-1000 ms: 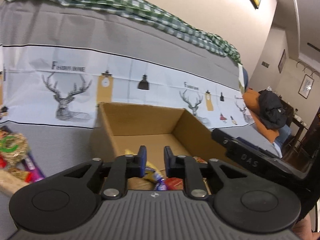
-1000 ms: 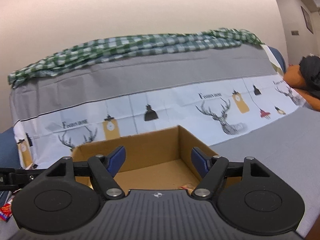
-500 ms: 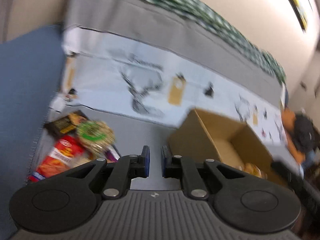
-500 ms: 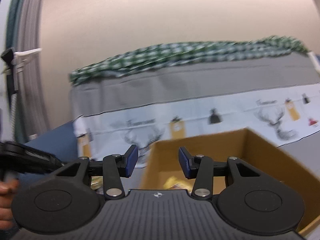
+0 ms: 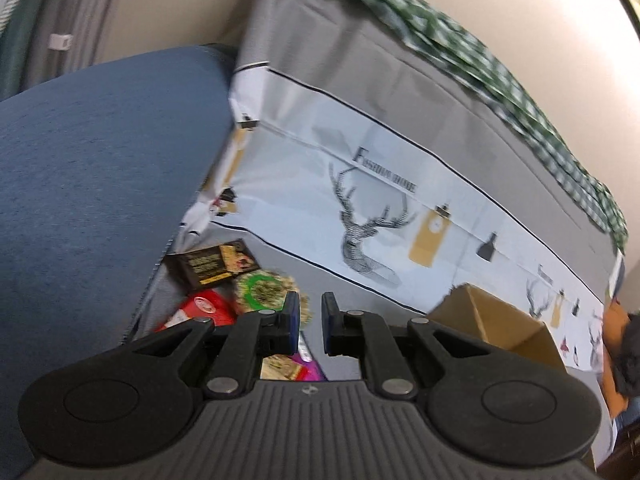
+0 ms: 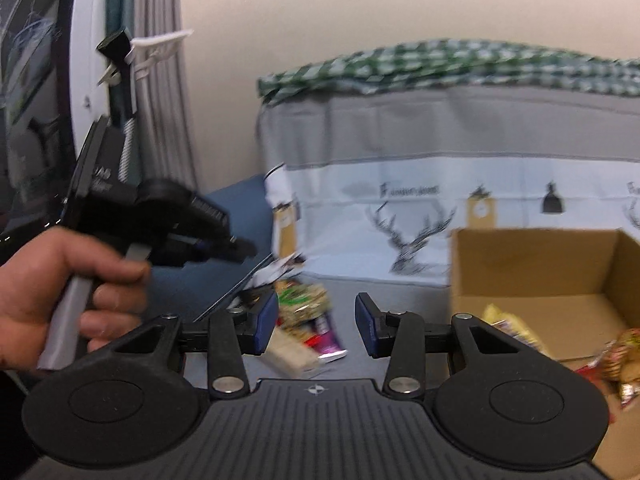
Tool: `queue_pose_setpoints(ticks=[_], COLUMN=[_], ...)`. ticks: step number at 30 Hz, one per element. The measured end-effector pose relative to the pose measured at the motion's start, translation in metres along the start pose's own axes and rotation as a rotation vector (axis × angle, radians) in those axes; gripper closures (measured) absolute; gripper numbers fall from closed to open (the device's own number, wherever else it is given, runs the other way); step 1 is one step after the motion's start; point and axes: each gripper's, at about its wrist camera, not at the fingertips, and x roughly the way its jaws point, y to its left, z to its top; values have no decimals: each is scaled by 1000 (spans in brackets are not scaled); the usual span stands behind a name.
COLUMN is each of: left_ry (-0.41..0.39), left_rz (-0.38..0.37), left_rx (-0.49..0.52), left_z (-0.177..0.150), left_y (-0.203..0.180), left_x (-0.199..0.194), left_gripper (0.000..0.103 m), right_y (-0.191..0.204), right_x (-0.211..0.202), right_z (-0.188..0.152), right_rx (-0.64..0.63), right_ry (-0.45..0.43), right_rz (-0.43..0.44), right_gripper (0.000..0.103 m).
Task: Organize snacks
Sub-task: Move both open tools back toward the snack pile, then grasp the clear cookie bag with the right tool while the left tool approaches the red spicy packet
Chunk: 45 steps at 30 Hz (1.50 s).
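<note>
A pile of snack packs lies on the grey sofa seat: a dark brown box point(image 5: 212, 266), a round green-labelled pack point(image 5: 264, 290), a red bag point(image 5: 204, 310). The same pile point(image 6: 304, 308) shows in the right wrist view. A cardboard box point(image 6: 536, 264) with several snacks point(image 6: 624, 356) inside stands to the right; its corner point(image 5: 492, 320) shows in the left wrist view. My left gripper point(image 5: 310, 320) hovers over the pile, fingers nearly together, holding nothing. My right gripper point(image 6: 316, 322) is open and empty, in front of the pile. The left gripper point(image 6: 224, 244) appears there, hand-held.
A blue cushion point(image 5: 88, 184) bounds the seat at the left. A deer-print cloth point(image 5: 380, 216) covers the sofa back, with a green checked cloth point(image 5: 460, 48) on top. A curtain and a white stand point(image 6: 120, 80) are at the far left.
Both grippers have swung left from the cardboard box toward the snack pile. The right gripper's fingers closed partway, then opened somewhat. The left gripper's gap stays narrow.
</note>
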Motion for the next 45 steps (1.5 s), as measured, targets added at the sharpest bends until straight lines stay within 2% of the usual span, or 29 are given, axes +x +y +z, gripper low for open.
queue_pose_setpoints(ticks=[4,6,11,16,19,21,23,26,30,33,37,41,42,45], left_ry=[-18,-14,13,23,33,38,43,46,67,78,76,74,75,112], left_rz=[37,41,42,26,18,14,16,21,30,45,69,115,126,200], left_rx=[-63,-97,-118,-119,-128,-124,-116,-113,-120,-110,-111,-147,-126,0], left_z=[6,7,6,6,6,6,5,3,1,-1,-2,-1,-2,-8], left_y=[17,24,32,33,33,31,30,30,33,36,41,51,49,33], left_x=[-5,-5,-4,-2,1,2,3,3,4,4,2,4,6,18], left_gripper=[91,91,91,91,91,91,91,91,91,91,90,89,88,76], right_y=[18,26,38,43,42,44,44,39,39,42,35,22,20,21], right_x=[41,65,144,205,216,215,209,199,172,138,87,60,58,59], right_z=[0,0,-6,-22,-31,-37,-42,-46,-41,-38,-33,-45,-50,-68], right_rx=[-20,-31,-29,-93,-112,-135,-141,-123,-115,-176,-141,-73,-67,-101], right_ry=[109,138,244,400,462,480,476,469,479,484,497,489,480,461], right_rz=[36,35,25,9,11,18,23,36,36,9,-26,-61,-77,-118], right_gripper=[57,52,24,21,22,31,55,65,65,65,65,65,65,65])
